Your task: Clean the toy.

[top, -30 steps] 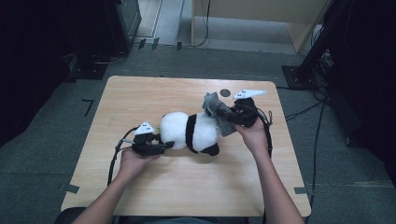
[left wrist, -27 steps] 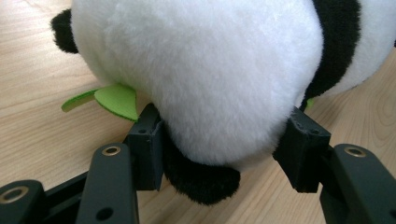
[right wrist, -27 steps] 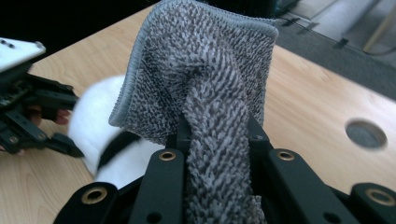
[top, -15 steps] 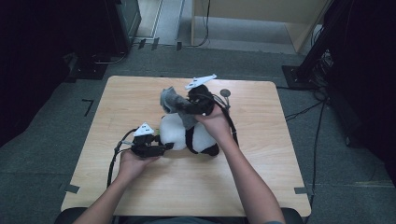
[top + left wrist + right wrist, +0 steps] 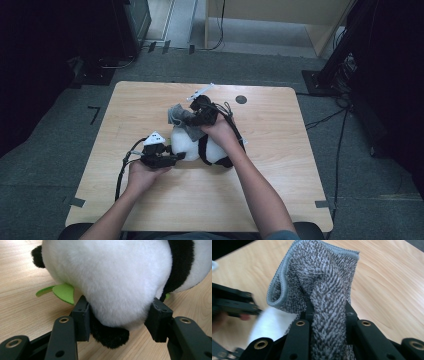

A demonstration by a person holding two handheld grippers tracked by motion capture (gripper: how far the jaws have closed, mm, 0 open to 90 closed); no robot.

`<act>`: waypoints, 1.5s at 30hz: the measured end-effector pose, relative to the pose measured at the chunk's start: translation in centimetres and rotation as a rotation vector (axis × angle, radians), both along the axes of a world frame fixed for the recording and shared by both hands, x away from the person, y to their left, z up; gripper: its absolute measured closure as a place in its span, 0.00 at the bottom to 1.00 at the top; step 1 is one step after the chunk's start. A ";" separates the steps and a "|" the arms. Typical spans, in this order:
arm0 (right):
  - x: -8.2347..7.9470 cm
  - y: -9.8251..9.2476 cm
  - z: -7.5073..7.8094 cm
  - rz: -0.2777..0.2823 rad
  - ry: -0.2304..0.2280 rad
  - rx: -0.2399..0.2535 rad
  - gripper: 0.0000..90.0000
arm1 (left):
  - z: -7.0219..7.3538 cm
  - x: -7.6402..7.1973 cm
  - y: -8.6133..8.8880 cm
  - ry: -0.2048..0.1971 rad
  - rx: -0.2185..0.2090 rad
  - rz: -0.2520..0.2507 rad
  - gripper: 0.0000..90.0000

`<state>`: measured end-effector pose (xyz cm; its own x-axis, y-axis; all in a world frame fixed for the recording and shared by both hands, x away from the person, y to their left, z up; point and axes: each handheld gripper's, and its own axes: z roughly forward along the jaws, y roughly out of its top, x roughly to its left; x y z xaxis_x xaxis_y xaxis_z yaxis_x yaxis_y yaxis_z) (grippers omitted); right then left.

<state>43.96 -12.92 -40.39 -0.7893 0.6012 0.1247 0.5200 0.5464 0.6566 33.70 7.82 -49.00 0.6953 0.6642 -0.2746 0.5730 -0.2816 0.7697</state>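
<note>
A black-and-white panda plush (image 5: 212, 147) lies on the wooden table (image 5: 280, 190). My left gripper (image 5: 177, 156) comes at its left end. In the left gripper view both pads press into the white fur of the plush (image 5: 112, 277); my left gripper's (image 5: 120, 317) jaws have just been closing on it. A green felt leaf (image 5: 63, 291) sticks out under the plush. My right gripper (image 5: 187, 120) hovers over the plush's white end, shut on a grey knitted cloth (image 5: 177, 114). In the right gripper view the cloth (image 5: 317, 277) stands bunched up between my right gripper's (image 5: 328, 312) jaws.
A small dark round mark (image 5: 241, 99) lies on the table behind the plush. A black cable (image 5: 121, 172) trails from the left gripper toward the table's front-left edge. Dark equipment and cables (image 5: 345, 100) stand on the floor to the right.
The right hand has carried the grey cloth leftward, from the plush's right end to above its white left end. The left hand has stayed in place on the plush.
</note>
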 end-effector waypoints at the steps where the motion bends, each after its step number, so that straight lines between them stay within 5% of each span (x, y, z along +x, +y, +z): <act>1: 0.3 -0.5 -0.1 -0.016 0.006 -0.008 0.83 | 0.0 0.0 0.0 0.001 -0.002 0.003 0.51; 7: 1.7 -3.2 -0.8 -0.093 0.049 -0.054 0.82 | 0.0 0.0 -0.1 -0.006 0.007 -0.001 0.52; 18: 3.4 -7.8 -1.9 -0.214 0.130 0.006 0.82 | 0.0 0.0 -0.1 -0.003 0.000 0.002 0.51; 24: 3.3 -10.8 -3.2 -0.294 0.145 0.023 0.83 | -0.1 0.0 0.0 0.003 0.000 0.001 0.51; 35: 2.3 -14.5 -6.4 -0.371 0.194 -0.031 0.83 | -0.3 0.0 0.2 -0.012 -0.007 0.000 0.51; 40: 1.8 -14.9 -4.8 -0.382 0.127 -0.044 0.84 | -0.3 -0.1 0.2 -0.009 -0.008 -0.002 0.51; 45: 0.9 -14.9 -1.7 -0.386 0.052 0.024 0.84 | -0.3 -0.1 0.2 -0.009 -0.011 -0.005 0.51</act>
<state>44.90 -27.81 -42.07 -0.4983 0.8489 0.1761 0.7169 0.2891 0.6344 33.61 7.99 -49.32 0.7013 0.6573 -0.2759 0.5646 -0.2758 0.7779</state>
